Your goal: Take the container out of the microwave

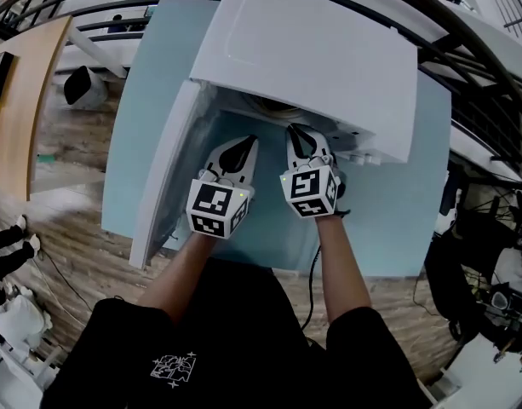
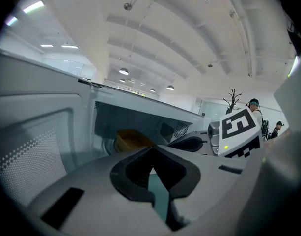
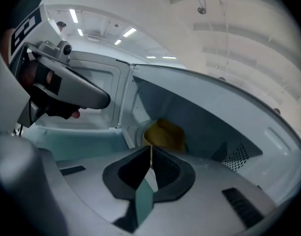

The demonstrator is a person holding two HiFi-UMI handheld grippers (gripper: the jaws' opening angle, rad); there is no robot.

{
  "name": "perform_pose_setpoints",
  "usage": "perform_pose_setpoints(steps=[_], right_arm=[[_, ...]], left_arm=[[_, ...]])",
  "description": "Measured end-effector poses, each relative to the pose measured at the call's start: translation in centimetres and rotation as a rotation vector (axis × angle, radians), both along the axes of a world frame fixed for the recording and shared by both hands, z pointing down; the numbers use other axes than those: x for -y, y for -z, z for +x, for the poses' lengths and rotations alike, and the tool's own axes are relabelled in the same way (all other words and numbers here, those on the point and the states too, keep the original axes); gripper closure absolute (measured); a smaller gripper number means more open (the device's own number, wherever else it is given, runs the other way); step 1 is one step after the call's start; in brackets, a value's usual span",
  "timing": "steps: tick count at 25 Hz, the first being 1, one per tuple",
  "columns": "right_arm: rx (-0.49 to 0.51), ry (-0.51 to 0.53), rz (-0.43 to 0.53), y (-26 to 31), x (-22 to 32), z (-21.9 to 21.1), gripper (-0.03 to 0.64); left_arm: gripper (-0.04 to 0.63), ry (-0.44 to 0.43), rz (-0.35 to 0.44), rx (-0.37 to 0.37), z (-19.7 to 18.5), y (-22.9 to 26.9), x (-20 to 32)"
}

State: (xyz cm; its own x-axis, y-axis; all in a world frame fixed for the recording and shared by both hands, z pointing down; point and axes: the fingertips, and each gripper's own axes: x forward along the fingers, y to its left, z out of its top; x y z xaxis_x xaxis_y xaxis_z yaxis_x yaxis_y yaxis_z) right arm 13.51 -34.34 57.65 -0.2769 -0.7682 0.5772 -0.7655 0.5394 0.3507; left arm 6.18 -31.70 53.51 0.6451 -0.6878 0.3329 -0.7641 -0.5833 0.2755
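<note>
Noting positions from the operator outward. Both forearms reached forward over the teal table [image 1: 397, 207], each hand carrying a gripper level with the mouth of the microwave [image 1: 320, 58].

Left gripper [image 2: 151, 149]: jaws together, pads meeting at the tips, nothing between them. Right gripper [image 3: 150, 150]: likewise closed at the tips and empty. The two sat side by side, near each other but apart, just in front of the opening.

The door [image 1: 163, 186] stood swung wide on the left, beside the left gripper.

Inside the cavity, the container [image 3: 165, 134], yellow and open-topped, stood toward the back, beyond the tips of both grippers and almost straight ahead of the right one. Neither gripper touched it.

Judgement: the step in hand was the approach, with removal not yet begun. The right gripper looked the better placed. Its jaws would need to part before entering, wide enough to straddle the container's near wall. Entry should be level and low, clear of the cavity roof. The grip should be firm enough not to slip, and the container should be kept upright on the way out, since its contents could not be seen. The left gripper should stay clear of the door.
</note>
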Motion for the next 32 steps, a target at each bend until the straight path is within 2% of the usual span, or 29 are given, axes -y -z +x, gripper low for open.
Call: perform_pose_setpoints(steps=[10,14,22,32], right_arm=[[-0.174,0.087,0.019,-2.1,1.3,-0.7,0.607],[-0.247,0.117,0.034,-2.9,1.7,-0.9,0.558],[-0.422,0.151,0.104,-3.7,2.9,-0.5,0.549],[-0.475,0.160,0.113,-4.6,3.8,-0.5,0.545]], left_arm=[[0.588,-0.008,-0.024,-0.019,-0.3,-0.7,1.3],[0.588,-0.001,-0.026,-0.025,-0.7,-0.7,1.6],[0.588,-0.006,-0.047,-0.026,-1.2,-1.2,1.8],[0.588,-0.021,-0.054,-0.028,-1.2,-1.6,1.7]])
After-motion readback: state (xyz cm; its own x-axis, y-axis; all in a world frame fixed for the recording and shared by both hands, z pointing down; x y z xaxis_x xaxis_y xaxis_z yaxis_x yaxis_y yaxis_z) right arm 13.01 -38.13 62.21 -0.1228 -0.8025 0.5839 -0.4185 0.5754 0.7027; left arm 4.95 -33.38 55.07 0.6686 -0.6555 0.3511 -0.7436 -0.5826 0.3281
